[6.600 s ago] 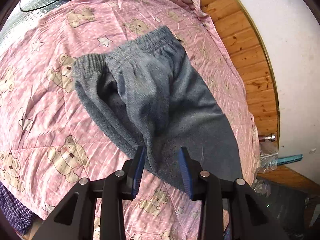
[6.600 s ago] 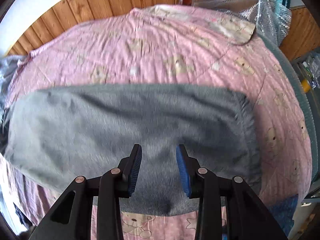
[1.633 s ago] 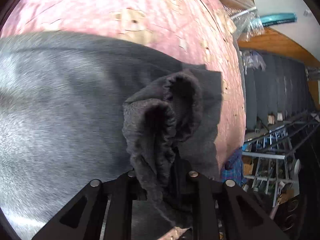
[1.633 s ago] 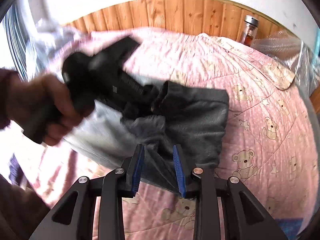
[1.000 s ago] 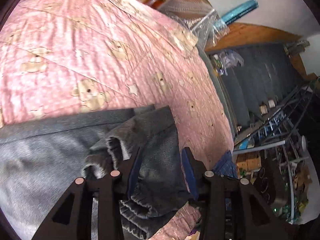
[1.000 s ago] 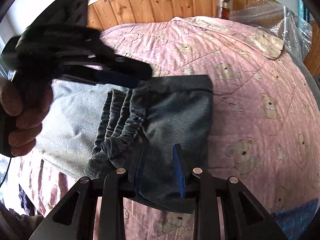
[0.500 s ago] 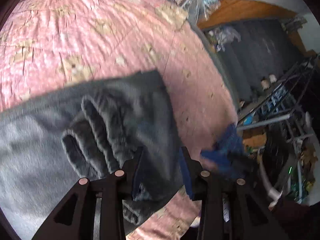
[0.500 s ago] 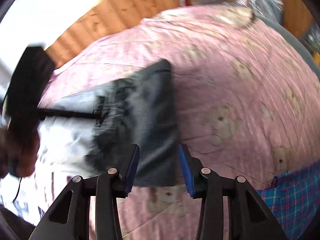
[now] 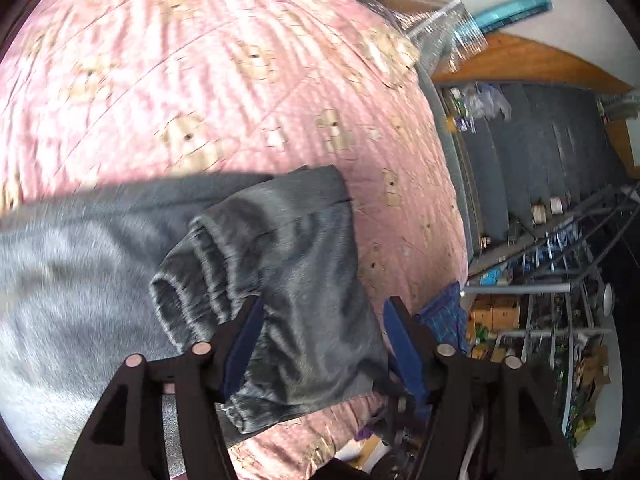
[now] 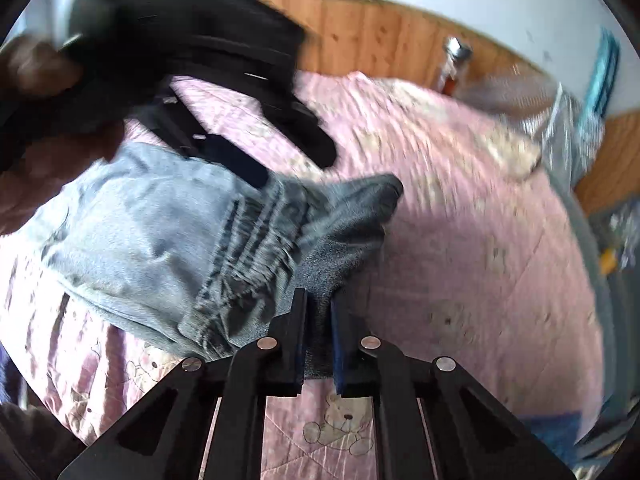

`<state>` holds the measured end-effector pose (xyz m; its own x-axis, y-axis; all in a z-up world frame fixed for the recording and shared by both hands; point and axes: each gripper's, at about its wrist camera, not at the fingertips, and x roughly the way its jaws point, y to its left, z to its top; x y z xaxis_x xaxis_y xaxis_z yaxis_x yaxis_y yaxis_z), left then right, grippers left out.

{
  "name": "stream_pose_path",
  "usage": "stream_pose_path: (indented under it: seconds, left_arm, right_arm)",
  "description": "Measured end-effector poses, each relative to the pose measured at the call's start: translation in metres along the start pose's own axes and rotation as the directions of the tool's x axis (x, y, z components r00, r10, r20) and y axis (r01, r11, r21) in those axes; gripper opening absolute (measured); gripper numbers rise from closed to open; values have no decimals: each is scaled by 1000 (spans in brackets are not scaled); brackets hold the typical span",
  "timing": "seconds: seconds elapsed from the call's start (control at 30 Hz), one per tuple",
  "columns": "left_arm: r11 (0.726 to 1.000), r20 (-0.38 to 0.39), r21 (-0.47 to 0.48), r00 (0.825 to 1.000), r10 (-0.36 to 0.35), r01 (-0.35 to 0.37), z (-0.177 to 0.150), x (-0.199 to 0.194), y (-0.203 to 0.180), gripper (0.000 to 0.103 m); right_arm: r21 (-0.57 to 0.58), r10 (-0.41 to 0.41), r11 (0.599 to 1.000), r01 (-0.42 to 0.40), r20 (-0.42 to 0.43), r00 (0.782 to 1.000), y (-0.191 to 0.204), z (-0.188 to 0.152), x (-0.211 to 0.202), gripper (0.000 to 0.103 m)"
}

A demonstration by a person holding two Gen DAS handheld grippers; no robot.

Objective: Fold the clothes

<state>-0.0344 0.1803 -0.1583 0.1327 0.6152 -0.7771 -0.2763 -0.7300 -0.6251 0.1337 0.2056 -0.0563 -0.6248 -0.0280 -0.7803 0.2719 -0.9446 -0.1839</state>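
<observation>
Pink quilt [image 9: 168,80] printed with teddy bears covers the bed, and behind it we see a wood-panelled wall [image 10: 372,36] below white plaster. A jar with a metal lid [image 10: 454,64] stands by that panelling, and crinkled clear plastic [image 9: 432,28] lies at the quilt's far corner.

Grey trousers [image 9: 280,264] lie on the quilt, partly folded, the gathered waistband turned back over the rest. Our left claw [image 9: 324,344] hangs above the folded end with its blue pads spread wide, holding nothing; the cloth shows between them, but we cannot tell whether they touch it. Our right claw [image 10: 318,320] has its pads drawn close together on a dark fold at the trousers' edge, nipping the cloth.

Only the left wrist view shows the grey stairs [image 9: 540,152] and metal shelving [image 9: 560,320] beside the bed. Only the right wrist view shows the left claw from outside, blurred, with a hand [image 10: 36,80] on its handle.
</observation>
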Motion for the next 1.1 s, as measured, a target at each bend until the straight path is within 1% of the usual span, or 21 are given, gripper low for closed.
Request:
stream_pose_path:
  seconds: [0.1, 0.17, 0.2, 0.23, 0.3, 0.33, 0.43, 0.53, 0.6, 0.63, 0.67, 0.73, 0.77, 0.8, 0.83, 0.87, 0.93, 0.97, 1.03, 1.07, 1.1]
  left_arm:
    - [996, -58, 79, 997, 41, -37, 24, 1, -21, 65]
    - [986, -82, 129, 990, 116, -104, 16, -12, -9, 65]
    - [977, -81, 147, 982, 169, -156, 10, -21, 0, 65]
    - [970, -64, 155, 978, 197, -185, 2, -31, 12, 65]
    - [971, -6, 137, 981, 196, -194, -18, -48, 41, 41]
    - [978, 10, 92, 982, 187, -187, -27, -52, 59, 25]
    - [986, 65, -104, 989, 136, -129, -53, -57, 121, 25]
    - [966, 105, -254, 992, 64, -36, -73, -43, 175, 25]
    - [948, 128, -318, 992, 16, 26, -81, -38, 199, 25]
    - [944, 144, -328, 989, 17, 31, -83, -42, 202, 25]
    - [946, 162, -324, 986, 41, 13, -84, -51, 197, 29]
    - [953, 204, -303, 974, 94, -29, -85, -70, 181, 32]
    - [963, 242, -266, 963, 119, -52, -86, -79, 166, 32]
    - [974, 278, -221, 954, 114, -52, -87, -84, 149, 33]
    - [984, 307, -176, 948, 89, -36, -89, -87, 130, 35]
    - [991, 312, -134, 948, 56, -14, -90, -84, 113, 42]
    - [998, 265, -60, 964, -19, 36, -91, -61, 83, 45]
    - [999, 230, -31, 973, -35, 43, -96, -47, 74, 45]
    - [1000, 167, -1, 986, -3, 4, -104, -17, 66, 45]
    - [1000, 124, -5, 992, 28, -28, -109, 0, 65, 45]
    - [997, 85, -18, 994, 74, -73, -115, 14, 68, 45]
  right_arm:
    - [-163, 9, 987, 3, 71, 997, 49, 25, -12, 8]
    - [-224, 43, 974, -20, 98, 994, 75, 32, -15, 7]
    - [-240, 63, 970, -36, 103, 993, 84, 32, -17, 7]
    - [-246, 84, 968, -57, 104, 991, 91, 31, -15, 7]
    - [-250, 129, 963, -104, 84, 988, 106, 36, -3, 8]
    - [-245, 146, 962, -125, 69, 987, 112, 36, 5, 8]
    - [-163, 261, 951, -262, -29, 965, 112, 29, 26, 19]
    - [-45, 383, 920, -388, -94, 919, 99, 23, 34, 23]
    - [56, 440, 898, -437, -76, 895, 74, 28, 29, 23]
    - [107, 466, 882, -459, -63, 882, 61, 31, 26, 23]
    - [158, 469, 875, -457, -46, 882, 46, 36, 29, 24]
    - [259, 464, 857, -446, -10, 886, 15, 47, 35, 31]
    - [306, 443, 854, -420, -9, 896, 0, 50, 44, 32]
    - [352, 419, 851, -389, -12, 908, -15, 53, 55, 34]
    - [391, 411, 842, -371, -21, 911, -26, 58, 67, 35]
    - [408, 410, 836, -366, -22, 912, -31, 63, 78, 35]
    - [386, 440, 833, -398, -25, 897, -32, 74, 100, 35]
    - [364, 463, 832, -419, -39, 886, -27, 82, 111, 35]
    - [311, 511, 829, -465, -83, 856, -9, 98, 135, 33]
    - [280, 496, 848, -450, -118, 860, -1, 102, 147, 33]
    - [254, 463, 873, -417, -159, 872, 5, 103, 161, 33]
